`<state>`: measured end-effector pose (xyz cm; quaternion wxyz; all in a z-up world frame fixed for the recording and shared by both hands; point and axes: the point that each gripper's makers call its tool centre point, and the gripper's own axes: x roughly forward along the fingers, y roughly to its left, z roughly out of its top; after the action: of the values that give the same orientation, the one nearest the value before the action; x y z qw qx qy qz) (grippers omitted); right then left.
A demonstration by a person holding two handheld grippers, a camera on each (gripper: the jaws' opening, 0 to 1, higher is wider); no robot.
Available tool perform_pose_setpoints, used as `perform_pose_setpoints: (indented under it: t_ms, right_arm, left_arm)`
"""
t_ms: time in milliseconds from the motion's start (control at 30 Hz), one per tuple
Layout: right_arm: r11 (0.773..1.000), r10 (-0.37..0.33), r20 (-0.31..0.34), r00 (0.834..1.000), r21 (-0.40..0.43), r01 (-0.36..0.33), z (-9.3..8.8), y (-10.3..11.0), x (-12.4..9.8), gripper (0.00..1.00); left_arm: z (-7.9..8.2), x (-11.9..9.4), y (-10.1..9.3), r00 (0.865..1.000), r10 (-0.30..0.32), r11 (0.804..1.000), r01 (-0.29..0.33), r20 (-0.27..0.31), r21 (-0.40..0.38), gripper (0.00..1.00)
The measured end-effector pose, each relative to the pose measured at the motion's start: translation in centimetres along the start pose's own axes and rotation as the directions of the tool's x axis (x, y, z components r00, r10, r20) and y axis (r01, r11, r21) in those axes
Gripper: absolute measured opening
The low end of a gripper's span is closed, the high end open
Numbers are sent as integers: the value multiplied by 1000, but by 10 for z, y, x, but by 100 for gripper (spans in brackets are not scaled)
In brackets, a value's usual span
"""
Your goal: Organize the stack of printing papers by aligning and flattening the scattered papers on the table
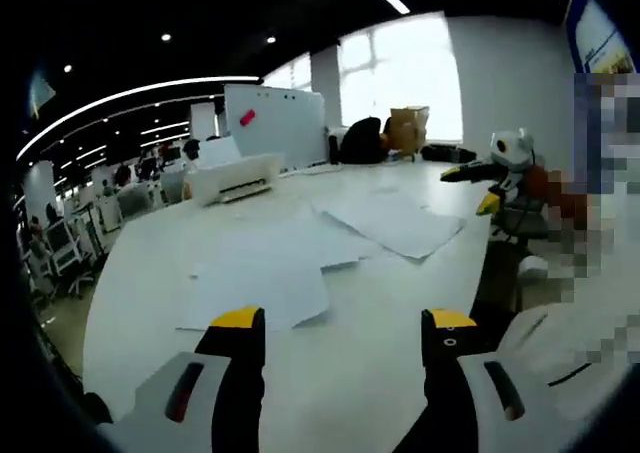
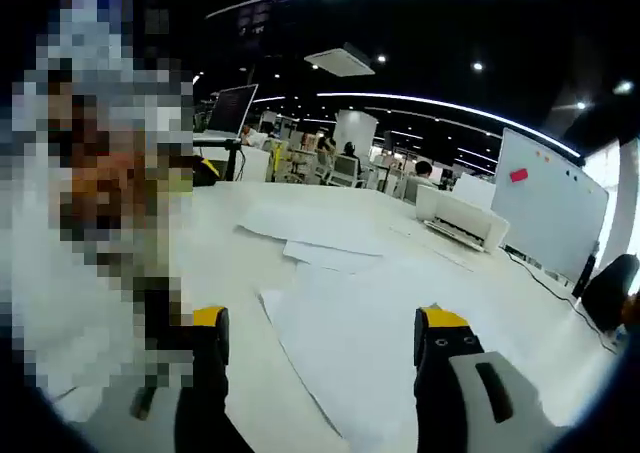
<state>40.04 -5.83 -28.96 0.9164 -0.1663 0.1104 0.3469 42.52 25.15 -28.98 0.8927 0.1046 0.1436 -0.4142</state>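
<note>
Loose papers (image 1: 300, 258) lie scattered across the white table (image 1: 350, 373), just ahead of the left gripper (image 1: 345, 323), whose jaws gape with nothing between them. The right gripper (image 2: 320, 328) hangs released over a sheet (image 2: 340, 343). A printer (image 1: 235, 178) and whiteboard (image 1: 275, 123) stand beyond.
</note>
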Motion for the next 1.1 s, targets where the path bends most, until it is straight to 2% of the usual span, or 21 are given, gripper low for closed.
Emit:
perform_pose_setpoints:
  t_ms: [167, 333, 533, 700, 1100]
  right_arm:
    - [1000, 5, -18, 1000, 6, -5, -3, 3, 4, 71]
    - [1000, 8, -24, 1000, 20, -7, -6, 2, 8, 71]
    - [999, 18, -11, 1000, 31, -18, -3, 7, 16, 71]
    - [999, 39, -11, 999, 14, -39, 0, 14, 27, 71]
    - [999, 27, -15, 1000, 22, -27, -4, 9, 20, 71]
  left_arm:
    - [-1, -2, 0, 1000, 3, 1000, -3, 19, 6, 66]
    - [-7, 1, 2, 1000, 0, 1000, 0, -1, 1, 65]
    - [-3, 4, 4, 1000, 7, 1000, -7, 16, 3, 65]
    - [-2, 10, 7, 999, 38, 997, -38, -3, 70, 65]
    - [-5, 5, 9, 999, 46, 996, -44, -15, 79, 65]
